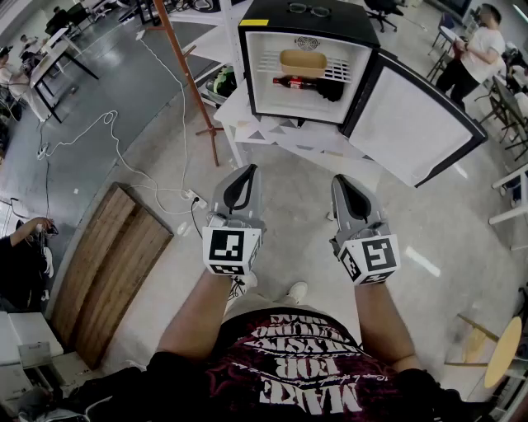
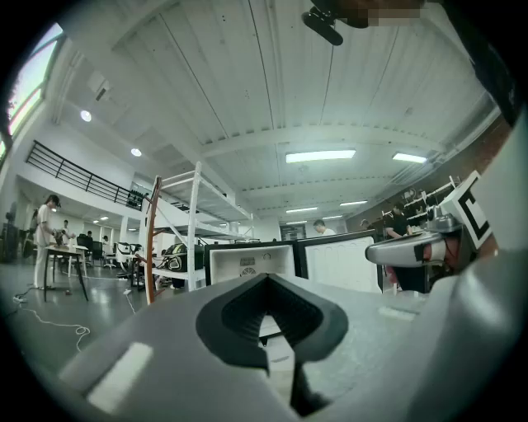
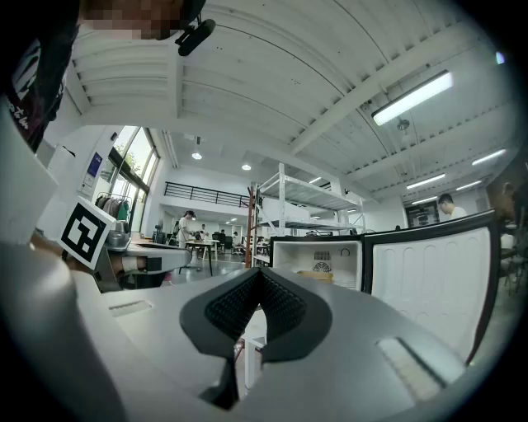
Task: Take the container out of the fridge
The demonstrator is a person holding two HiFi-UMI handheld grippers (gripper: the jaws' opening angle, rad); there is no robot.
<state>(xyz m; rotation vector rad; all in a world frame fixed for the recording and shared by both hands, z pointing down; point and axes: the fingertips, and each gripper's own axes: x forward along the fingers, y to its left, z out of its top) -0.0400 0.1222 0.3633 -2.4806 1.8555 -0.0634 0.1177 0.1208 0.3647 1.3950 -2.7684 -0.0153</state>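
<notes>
A small black fridge [image 1: 330, 26] stands open on a white table [image 1: 276, 136], its door [image 1: 412, 124] swung to the right. On its upper shelf sits a tan container [image 1: 303, 62]; a cola bottle [image 1: 299, 83] lies below it. My left gripper [image 1: 248, 171] and right gripper [image 1: 339, 180] are held side by side well short of the fridge, both shut and holding nothing. In the right gripper view the container [image 3: 315, 275] shows inside the fridge [image 3: 285, 251] beyond the gripper [image 3: 260, 272]. The left gripper view shows the fridge [image 2: 247, 262] past the gripper [image 2: 266, 278].
Glasses [image 1: 309, 10] lie on the fridge top. A slanted brown pole [image 1: 191, 86] stands left of the table. A wooden board [image 1: 111, 264] and white cables [image 1: 124, 157] lie on the floor at left. People stand at far right [image 1: 474, 49] and at left [image 1: 16, 255].
</notes>
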